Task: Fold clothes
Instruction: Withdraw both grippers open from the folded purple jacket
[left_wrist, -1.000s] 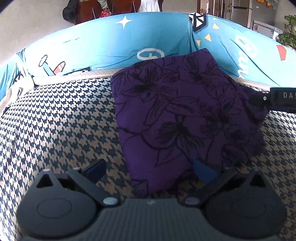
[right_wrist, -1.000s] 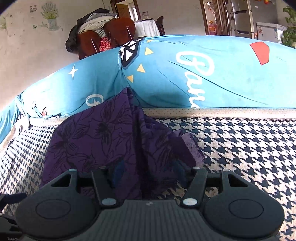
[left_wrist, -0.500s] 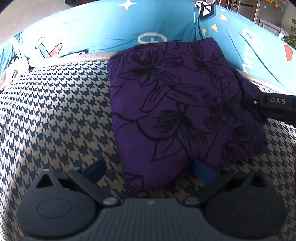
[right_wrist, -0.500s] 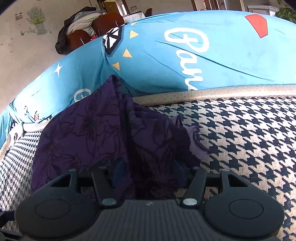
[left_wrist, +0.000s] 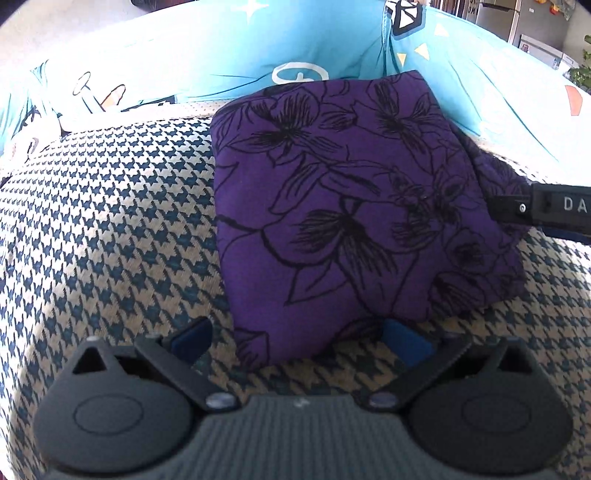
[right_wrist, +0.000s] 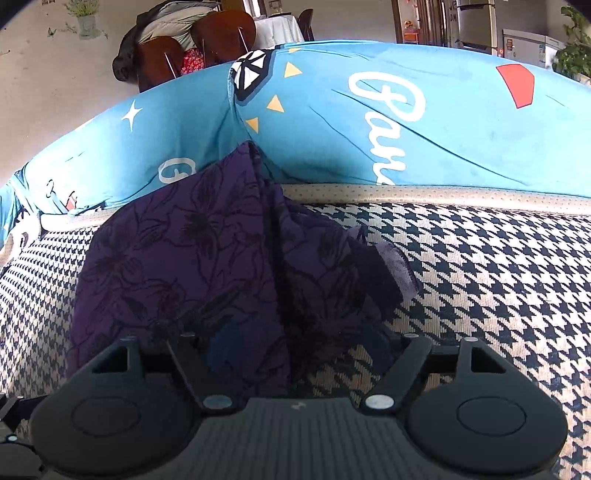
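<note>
A purple garment (left_wrist: 351, 221) with black flower outlines lies folded into a rough square on the houndstooth sofa seat (left_wrist: 110, 229). My left gripper (left_wrist: 299, 339) is open at its near edge, and the near corner of the cloth lies loosely between the blue pads (left_wrist: 192, 338). In the right wrist view the garment (right_wrist: 192, 266) bunches at its right side, where a paler edge (right_wrist: 395, 266) sticks out. My right gripper (right_wrist: 299, 345) has its jaws opening, with the bunched fabric between them but not pinched. Its black finger (left_wrist: 546, 208) rests at the garment's right edge.
Blue printed back cushions (right_wrist: 369, 122) rise right behind the garment. Bare houndstooth seat (right_wrist: 498, 277) stretches to the right, and more of it lies to the left. Beyond the sofa stand wooden chairs (right_wrist: 192, 44) draped with clothes, a fridge (right_wrist: 476, 22) and a plant (right_wrist: 572, 48).
The right gripper's fingers have spread wider, off the bunched fabric they were closed on. The left view has tipped down slightly over the garment, which lies where it was.
</note>
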